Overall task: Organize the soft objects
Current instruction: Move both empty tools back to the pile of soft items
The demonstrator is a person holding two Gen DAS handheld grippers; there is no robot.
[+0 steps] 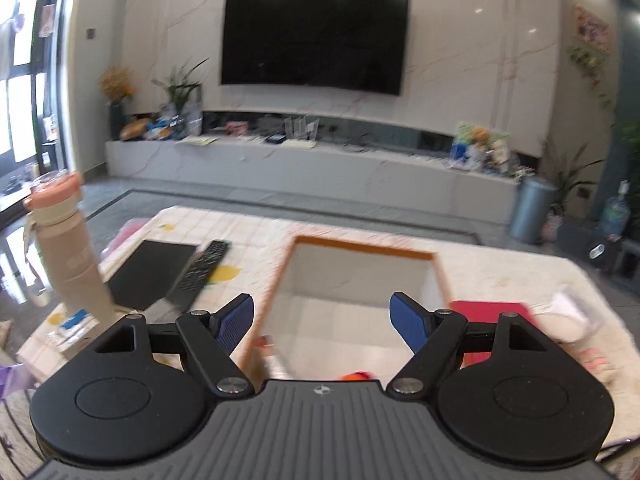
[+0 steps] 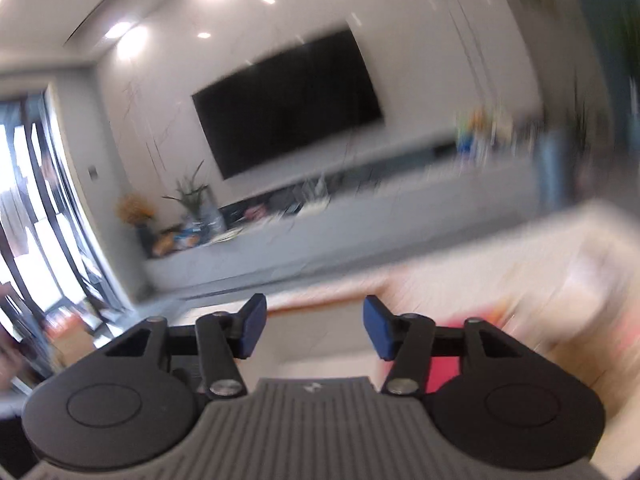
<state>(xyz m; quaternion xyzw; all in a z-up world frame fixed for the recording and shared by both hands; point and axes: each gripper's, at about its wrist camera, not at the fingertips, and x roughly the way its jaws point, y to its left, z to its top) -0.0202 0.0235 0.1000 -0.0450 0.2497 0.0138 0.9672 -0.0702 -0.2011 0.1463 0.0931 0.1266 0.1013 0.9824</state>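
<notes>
Black left gripper (image 1: 322, 320) fills the lower frame, blue-padded jaws spread and empty. Between them, just beyond, sits an orange-rimmed white storage box (image 1: 438, 276); an orange soft object (image 1: 356, 376) peeks at its near edge. Upper left stands a beige bottle (image 1: 76, 252). Right gripper (image 2: 314, 328) is likewise spread, holding nothing, its view blurred.
</notes>
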